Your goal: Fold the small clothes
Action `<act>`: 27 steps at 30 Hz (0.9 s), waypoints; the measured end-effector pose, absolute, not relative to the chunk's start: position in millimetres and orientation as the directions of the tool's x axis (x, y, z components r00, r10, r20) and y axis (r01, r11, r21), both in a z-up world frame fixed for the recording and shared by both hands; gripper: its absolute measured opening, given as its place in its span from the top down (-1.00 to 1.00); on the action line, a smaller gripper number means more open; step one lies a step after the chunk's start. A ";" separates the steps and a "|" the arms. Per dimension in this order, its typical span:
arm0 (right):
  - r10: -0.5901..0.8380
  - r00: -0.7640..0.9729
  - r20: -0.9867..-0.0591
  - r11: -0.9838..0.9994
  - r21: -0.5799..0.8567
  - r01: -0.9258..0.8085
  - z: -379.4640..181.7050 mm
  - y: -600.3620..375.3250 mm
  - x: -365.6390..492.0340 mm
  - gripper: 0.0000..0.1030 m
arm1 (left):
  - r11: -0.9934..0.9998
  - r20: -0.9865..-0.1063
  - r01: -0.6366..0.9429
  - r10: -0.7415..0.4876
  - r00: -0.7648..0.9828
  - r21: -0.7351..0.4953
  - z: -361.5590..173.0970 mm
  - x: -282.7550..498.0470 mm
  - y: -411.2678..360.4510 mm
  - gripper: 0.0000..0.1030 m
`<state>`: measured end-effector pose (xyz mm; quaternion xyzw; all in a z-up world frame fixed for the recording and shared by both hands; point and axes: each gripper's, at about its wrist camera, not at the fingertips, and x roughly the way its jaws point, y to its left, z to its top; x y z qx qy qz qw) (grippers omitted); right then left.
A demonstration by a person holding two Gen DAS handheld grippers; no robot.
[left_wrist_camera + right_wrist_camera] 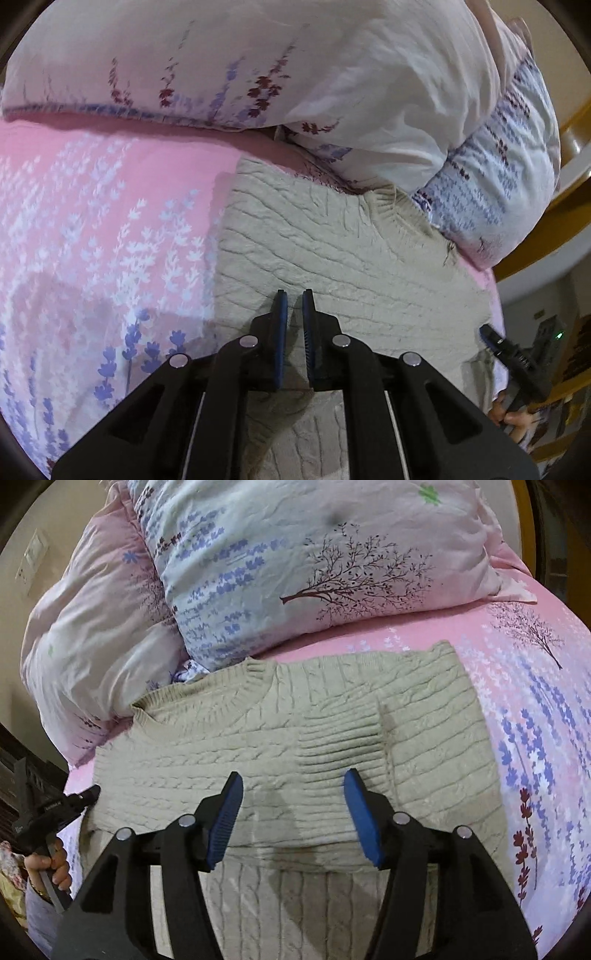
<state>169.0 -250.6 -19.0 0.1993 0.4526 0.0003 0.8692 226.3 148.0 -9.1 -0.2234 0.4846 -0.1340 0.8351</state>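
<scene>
A beige cable-knit sweater (258, 734) lies flat on the pink floral bedsheet (517, 686), neckline toward the pillows, one sleeve folded across its chest with the ribbed cuff (340, 738) on top. It also shows in the left wrist view (332, 251). My right gripper (293, 779) hovers open over the sweater's lower middle, empty. My left gripper (294, 295) is over the sweater's lower part, jaws nearly together with a narrow gap and nothing between them. Each gripper shows at the edge of the other's view: the right one (491, 338), the left one (86, 795).
Two floral pillows (295, 565) and a bunched duvet (96, 627) lie just behind the sweater's neckline. The pink sheet (92, 206) stretches to the side of the sweater. A wooden bed frame (569, 133) and a wall socket (33, 561) are at the edges.
</scene>
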 end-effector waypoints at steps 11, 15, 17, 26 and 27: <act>0.334 0.600 -0.727 0.865 0.489 0.111 7.0 -288.5 90.3 -0.73 | 0.909 -0.733 0.055 -0.368 0.571 -0.413 29.7 127.6 182.4 -0.92; 0.306 0.582 -0.754 0.853 0.488 0.184 2.6 -316.8 28.6 -0.72 | 0.890 -0.742 0.031 -0.399 0.539 -0.456 20.4 76.5 204.0 -0.91; 0.295 0.576 -0.762 0.844 0.490 0.216 -3.0 -326.5 6.6 -0.64 | 0.881 -0.745 0.026 -0.416 0.521 -0.473 13.5 58.5 206.7 -0.91; 0.404 0.562 -0.722 0.772 0.599 0.214 -20.6 -335.4 -70.8 -0.21 | 0.861 -0.746 0.063 -0.472 0.470 -0.505 2.0 -4.4 177.3 -0.57; 0.421 0.562 -0.712 0.764 0.612 0.204 -21.7 -333.0 -77.0 -0.17 | 0.862 -0.747 0.073 -0.475 0.465 -0.502 2.2 -10.6 172.6 -0.54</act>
